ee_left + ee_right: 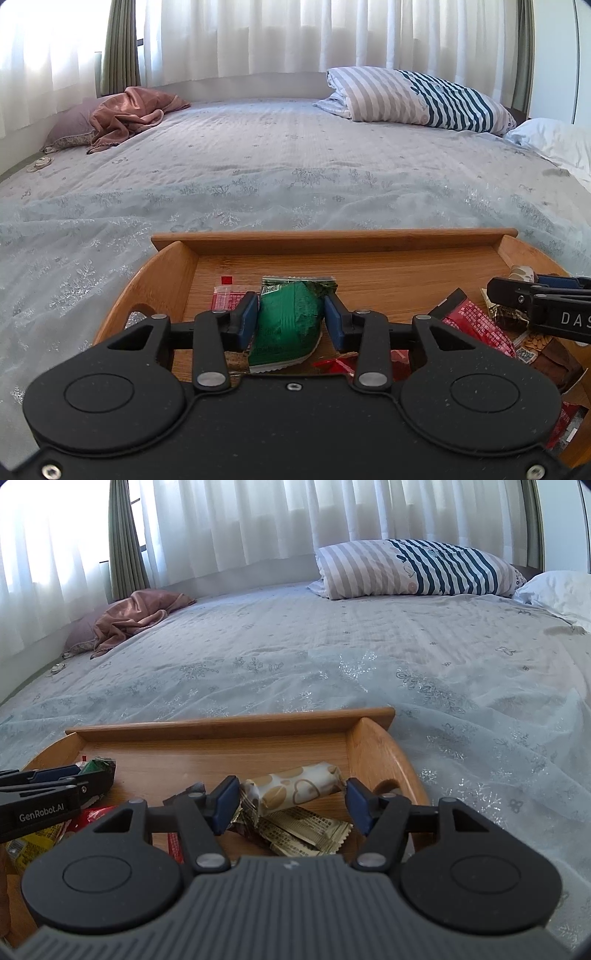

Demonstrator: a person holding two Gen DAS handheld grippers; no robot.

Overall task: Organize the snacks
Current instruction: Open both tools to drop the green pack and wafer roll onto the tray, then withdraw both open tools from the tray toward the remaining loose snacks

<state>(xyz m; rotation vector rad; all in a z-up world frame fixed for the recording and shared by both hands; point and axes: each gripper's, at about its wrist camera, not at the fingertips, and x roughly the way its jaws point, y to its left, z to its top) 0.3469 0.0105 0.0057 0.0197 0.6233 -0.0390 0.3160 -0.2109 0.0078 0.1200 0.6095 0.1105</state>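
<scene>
Bedroom, grey-blue bedspread (258,173) under a wooden tray (332,238) of snacks. Green packet (288,321) sits between the left gripper (291,319) fingers (246,317), blue pads touching both its sides, pinched; jaws opening slightly. Its lower end rests on the tray floor, top seal poking up past the fingertips. Just outside the left finger, a red-and-white packet (227,297), half covered by that finger. Outside the right finger, a red wrapper (476,325), print too small to read; more red bits under the gripper body, cut off.

Right gripper (291,801) fingers (226,797) spread around a cream bar with heart and bean print (295,784). Left pad touches the bar's crimped end, right pad (359,805) just beside the other end; firm pressing cannot be told. Below the bar, between the fingers, a beige printed sachet (314,830), partly under the gripper body. Far left of the left finger, a yellow packet (35,843), mostly hidden by the other gripper. Tray's near edge is out of view in both views.

Beyond the fingertips: striped pillow (417,98), white pillow (554,144) cut off at the edge, pink cloth (129,114) on a mauve cushion, sheer curtains (258,37).
</scene>
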